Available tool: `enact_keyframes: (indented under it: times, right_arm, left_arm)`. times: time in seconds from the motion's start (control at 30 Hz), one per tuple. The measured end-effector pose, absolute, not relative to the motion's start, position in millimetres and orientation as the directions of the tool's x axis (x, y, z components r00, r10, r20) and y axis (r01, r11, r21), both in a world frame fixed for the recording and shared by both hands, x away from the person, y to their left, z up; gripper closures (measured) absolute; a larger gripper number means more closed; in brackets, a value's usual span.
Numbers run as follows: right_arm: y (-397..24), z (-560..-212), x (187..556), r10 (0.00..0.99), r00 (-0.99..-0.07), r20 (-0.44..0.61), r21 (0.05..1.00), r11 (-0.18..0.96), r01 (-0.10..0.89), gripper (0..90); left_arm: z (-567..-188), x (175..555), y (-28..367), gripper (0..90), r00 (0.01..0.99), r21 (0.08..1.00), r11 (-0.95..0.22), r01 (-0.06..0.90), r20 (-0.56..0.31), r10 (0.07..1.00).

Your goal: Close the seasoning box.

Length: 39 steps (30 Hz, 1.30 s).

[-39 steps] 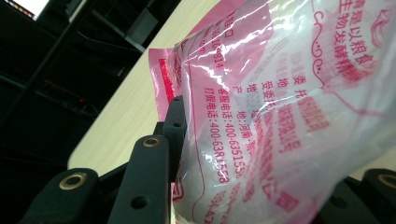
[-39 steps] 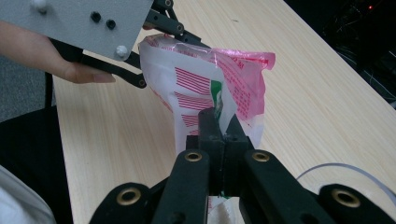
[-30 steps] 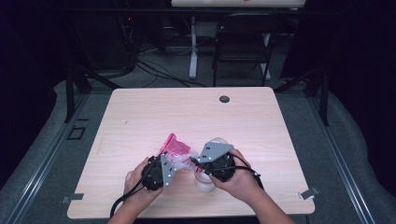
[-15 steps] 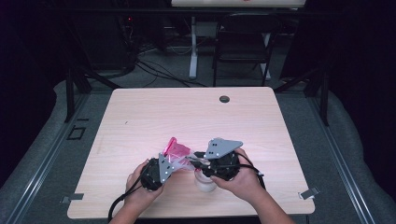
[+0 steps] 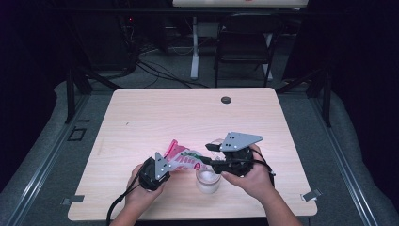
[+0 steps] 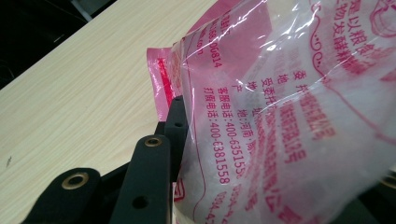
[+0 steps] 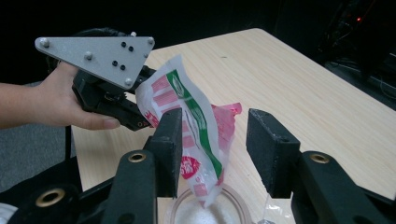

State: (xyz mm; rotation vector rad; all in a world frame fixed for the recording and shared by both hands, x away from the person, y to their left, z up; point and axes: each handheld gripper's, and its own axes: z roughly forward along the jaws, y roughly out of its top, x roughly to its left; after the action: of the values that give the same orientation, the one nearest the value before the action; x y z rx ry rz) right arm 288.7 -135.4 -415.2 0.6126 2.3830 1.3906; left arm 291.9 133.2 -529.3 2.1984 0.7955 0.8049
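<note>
While the left tool (image 5: pixel 162 165) is clamped on the crinkly, shiny pink-and-white plastic bag (image 5: pixel 184 159), the long bag tilts with its low right end over the round clear cup (image 5: pixel 208 180) of white grains near the front of the pale wooden tabletop (image 5: pixel 155 117), and the right tool (image 7: pixel 212 140), jaws just opening, stands apart around the bag's tip.
</note>
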Motion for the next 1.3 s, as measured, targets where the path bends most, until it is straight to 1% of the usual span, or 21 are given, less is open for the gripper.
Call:
enact_keyframes:
  times: [0.1, 0.3, 0.53, 0.67, 0.97, 1.07, 1.2, 1.3]
  right_arm:
    - [-140, -414, 288, 0.519, -0.853, -0.052, 0.879, 0.430, 0.207, 56.3]
    - [-146, -412, 286, 0.533, -0.845, -0.043, 0.890, 0.404, 0.210, 56.4]
    - [-157, -406, 285, 0.559, -0.829, -0.033, 0.904, 0.370, 0.214, 57.1]
    - [-166, -404, 286, 0.583, -0.812, -0.020, 0.911, 0.346, 0.226, 57.1]
    - [-183, -402, 291, 0.629, -0.778, 0.000, 0.918, 0.309, 0.250, 58.4]
    - [-187, -402, 292, 0.641, -0.767, 0.006, 0.919, 0.298, 0.257, 59.1]
    - [-192, -403, 294, 0.659, -0.752, 0.004, 0.919, 0.293, 0.262, 61.5]
    - [-196, -405, 295, 0.671, -0.741, 0.009, 0.919, 0.287, 0.271, 64.7]
  left_arm:
    - [-529, 293, 136, 68.9, 0.623, 0.751, -0.576, 0.323, 0.290, 0.727]
    - [-528, 294, 143, 68.9, 0.608, 0.756, -0.561, 0.337, 0.281, 0.743]
    - [-525, 297, 156, 69.0, 0.569, 0.779, -0.516, 0.356, 0.257, 0.781]
    - [-524, 301, 166, 68.9, 0.538, 0.790, -0.482, 0.379, 0.236, 0.809]
    - [-529, 309, 187, 68.8, 0.450, 0.790, -0.440, 0.427, 0.237, 0.861]
    - [-531, 311, 193, 68.8, 0.428, 0.794, -0.418, 0.441, 0.223, 0.876]
    - [-536, 315, 200, 68.8, 0.392, 0.794, -0.393, 0.464, 0.214, 0.895]
    - [-539, 319, 207, 68.6, 0.357, 0.788, -0.384, 0.481, 0.223, 0.907]
